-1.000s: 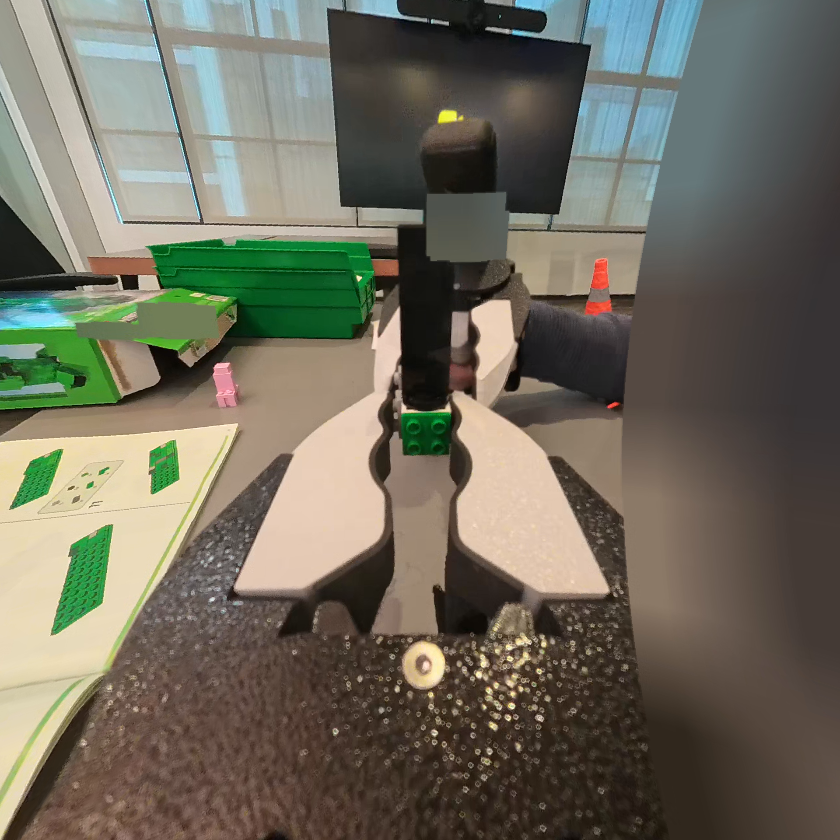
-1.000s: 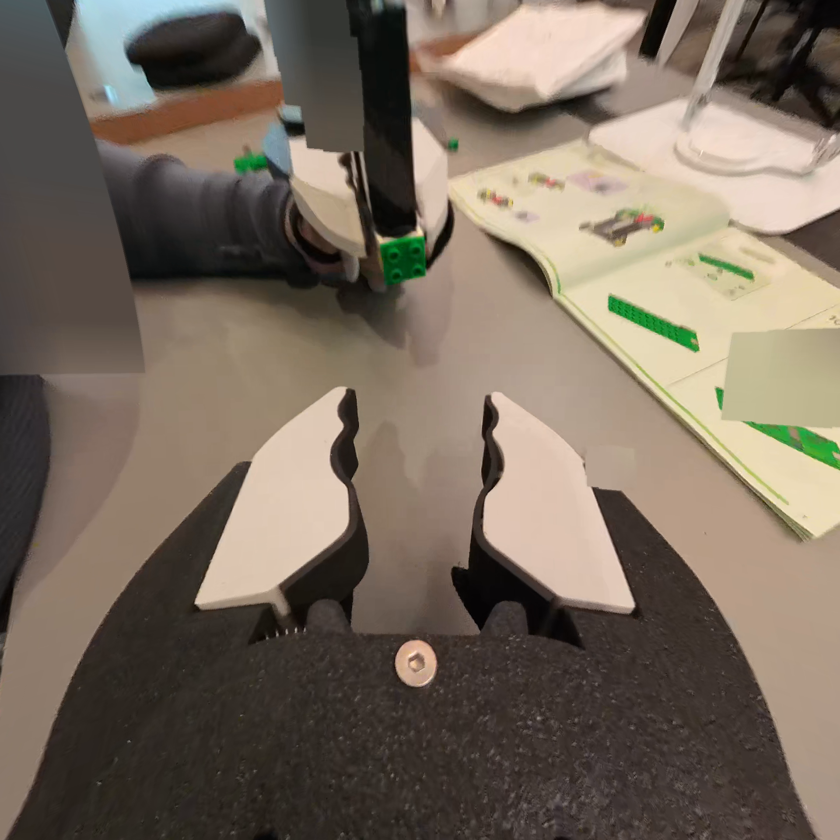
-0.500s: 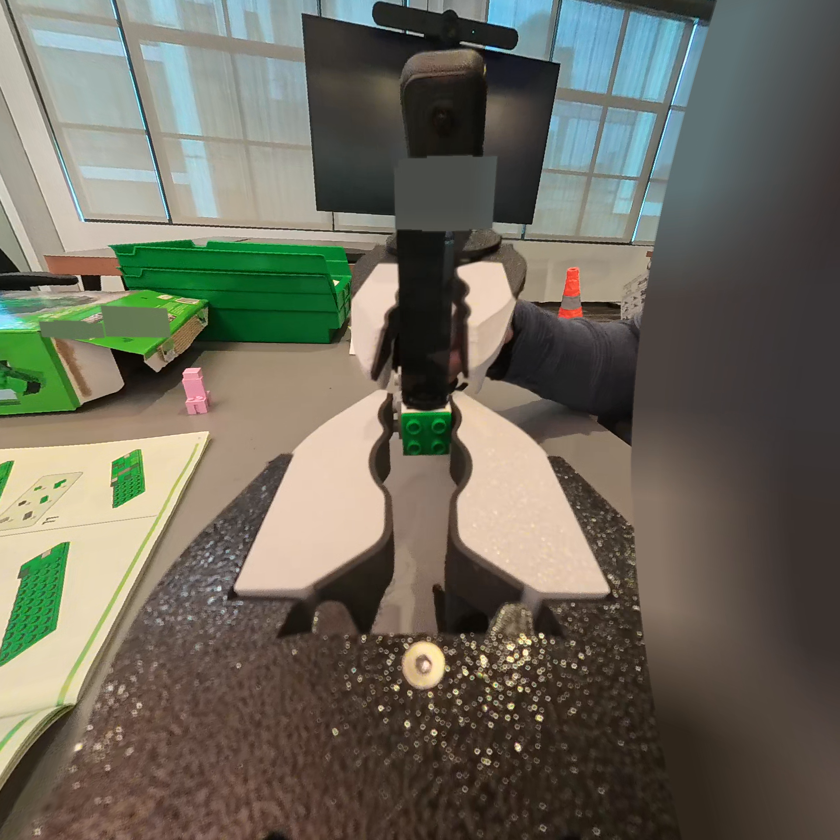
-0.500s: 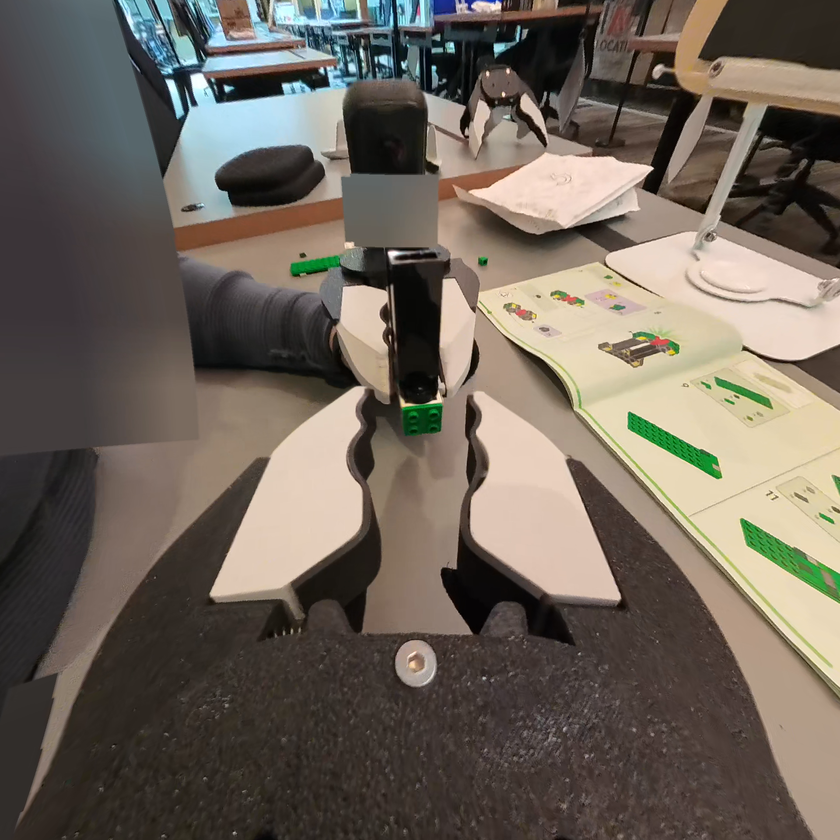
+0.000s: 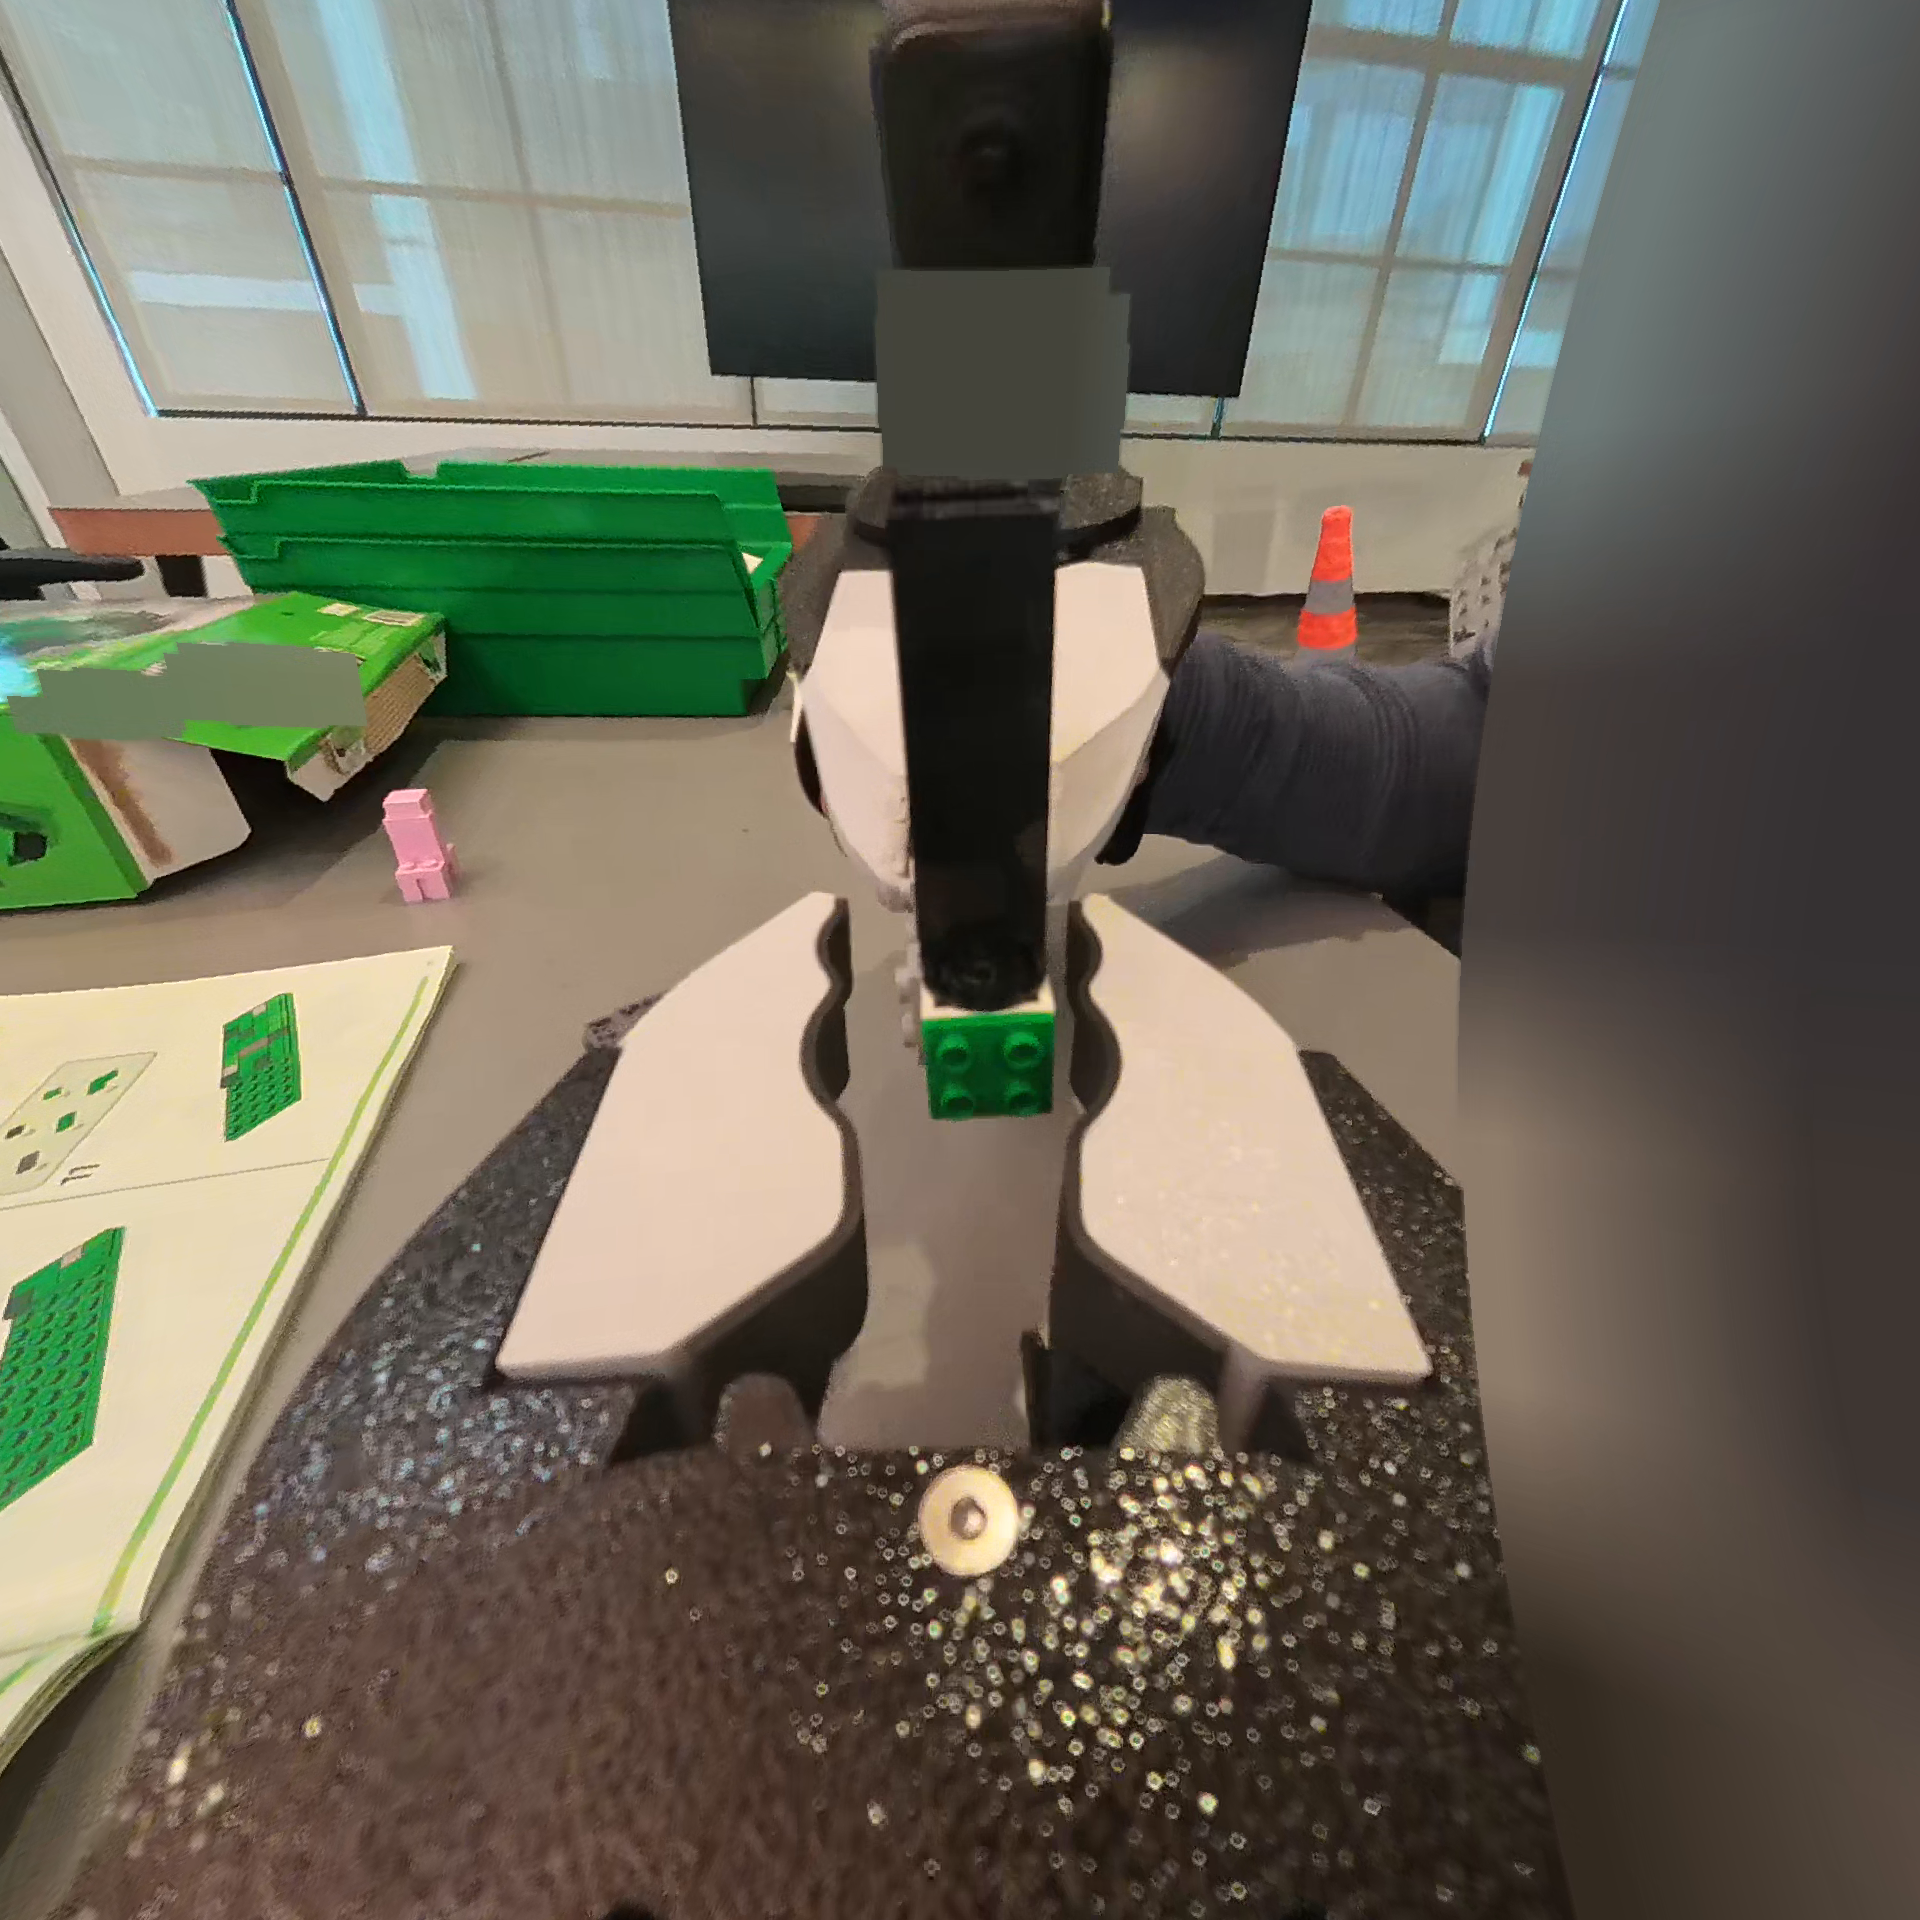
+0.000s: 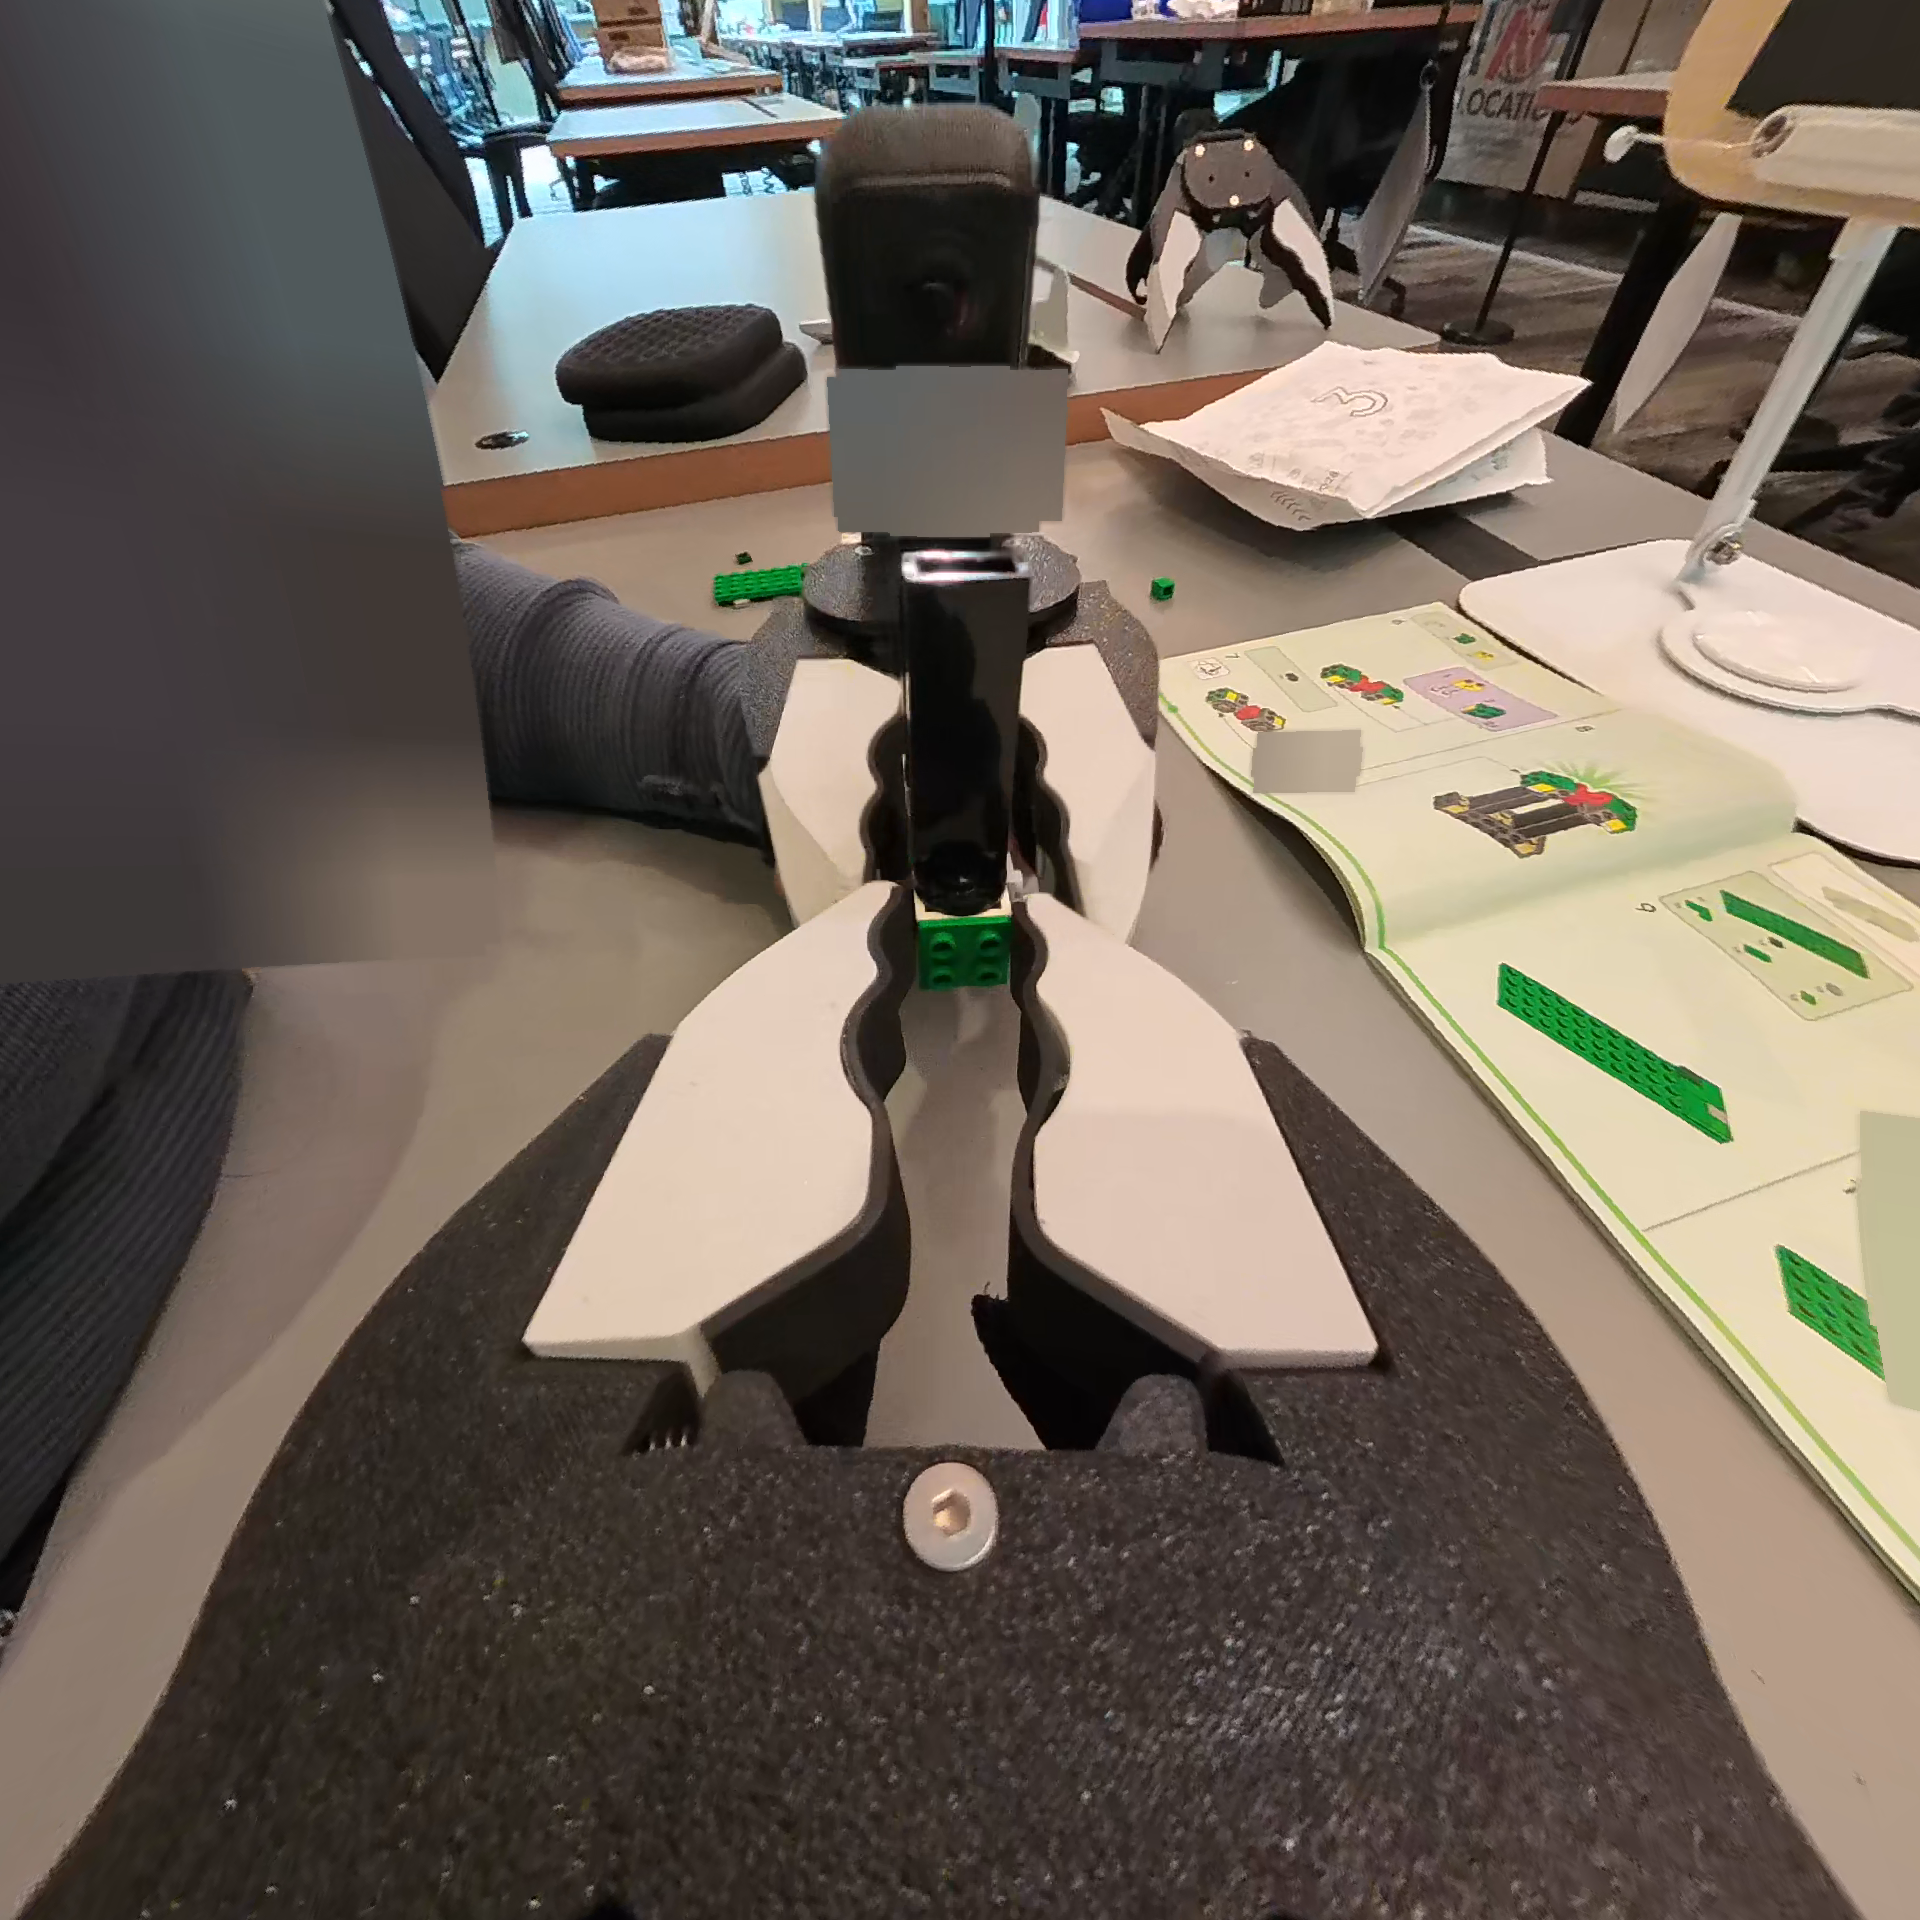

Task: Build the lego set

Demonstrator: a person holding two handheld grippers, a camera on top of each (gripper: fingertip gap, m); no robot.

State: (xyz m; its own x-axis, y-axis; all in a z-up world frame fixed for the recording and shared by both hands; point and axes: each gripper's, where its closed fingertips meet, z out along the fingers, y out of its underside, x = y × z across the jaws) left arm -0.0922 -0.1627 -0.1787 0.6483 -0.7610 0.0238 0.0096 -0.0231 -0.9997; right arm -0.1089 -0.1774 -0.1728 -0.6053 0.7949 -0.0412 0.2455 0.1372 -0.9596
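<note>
A black LEGO pillar (image 5: 975, 727) stands upright over the grey table, with a white piece and a green 2x2 brick (image 5: 989, 1065) at its lower end. My left gripper (image 5: 956, 904) is open, with gaps between its fingers and the green brick. In the right wrist view my right gripper (image 6: 956, 899) is shut on the pillar's lower end, at the green brick (image 6: 962, 951). The two grippers face each other across the pillar (image 6: 961, 727). The left one's fingers (image 6: 821, 779) stand apart beside it.
An open instruction booklet (image 5: 156, 1195) lies to the left, also in the right wrist view (image 6: 1558, 935). A pink figure (image 5: 419, 847), a green box (image 5: 156, 727) and stacked green bins (image 5: 499, 582) stand behind. A green plate (image 6: 758, 584), a white lamp base (image 6: 1714, 623) and a sleeve (image 6: 592, 707) are nearby. The tips of both grippers are at nearly the same place. The pink figure (image 5: 419, 847) lies around 25 centimetres away from my left fingertips.
My right gripper came in from farther back and closed on the pillar's green end. My left gripper, shut on it before, has opened.
</note>
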